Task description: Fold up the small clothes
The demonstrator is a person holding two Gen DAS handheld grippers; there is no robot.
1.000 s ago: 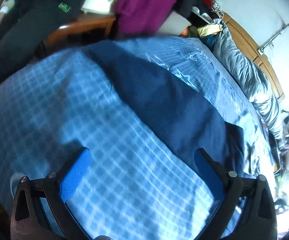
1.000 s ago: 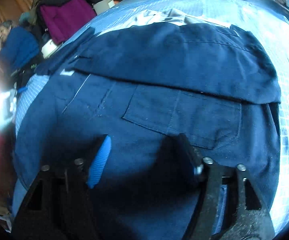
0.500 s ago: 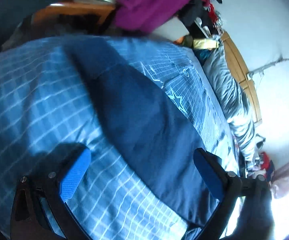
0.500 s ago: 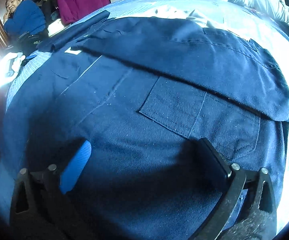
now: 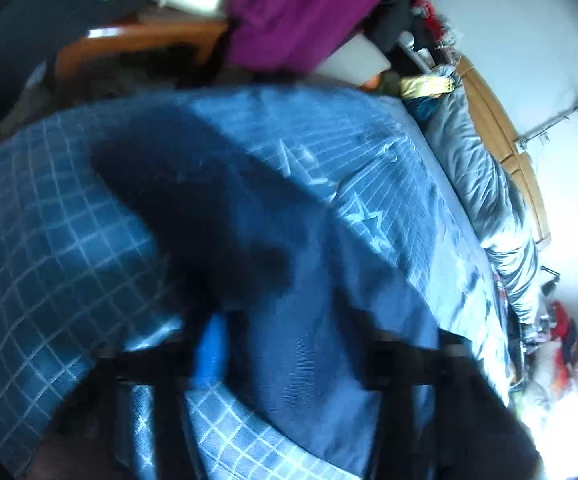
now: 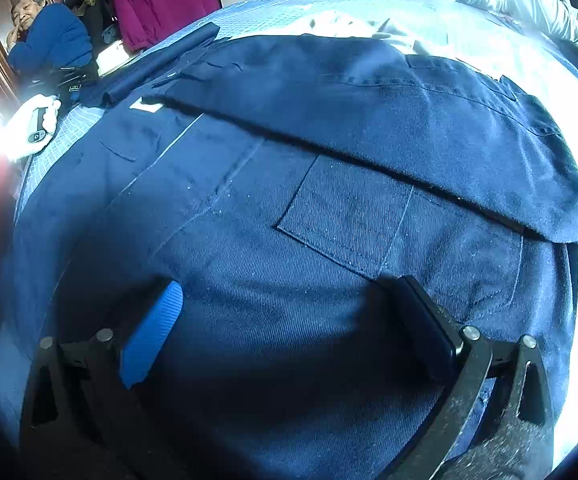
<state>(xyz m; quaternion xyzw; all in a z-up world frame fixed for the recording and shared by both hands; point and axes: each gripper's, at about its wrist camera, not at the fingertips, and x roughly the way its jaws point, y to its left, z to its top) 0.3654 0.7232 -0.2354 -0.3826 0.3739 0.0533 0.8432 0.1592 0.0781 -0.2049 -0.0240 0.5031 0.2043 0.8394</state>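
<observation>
A navy work garment (image 6: 329,128) lies spread on the blue checked bed sheet (image 5: 49,240), with its upper part folded over and a patch pocket (image 6: 361,224) showing below the fold. My right gripper (image 6: 289,320) hovers open just above the cloth near that pocket, with nothing between its fingers. In the blurred left wrist view, a long navy strip of the garment (image 5: 249,220) runs across the sheet. My left gripper (image 5: 289,340) sits low over its near end with cloth between its fingers, and a wide gap still shows.
A rolled grey duvet (image 5: 489,184) lies along the wooden headboard (image 5: 501,132). A purple garment (image 5: 297,12) and other clothes are piled beyond the bed's far end. A person in a blue top (image 6: 49,40) sits there. Pale cloth (image 6: 349,24) lies behind the garment.
The left gripper has swung over the navy strip and dropped onto it, its fingers drawing closer together. The right gripper opened wider and moved closer to the pocket.
</observation>
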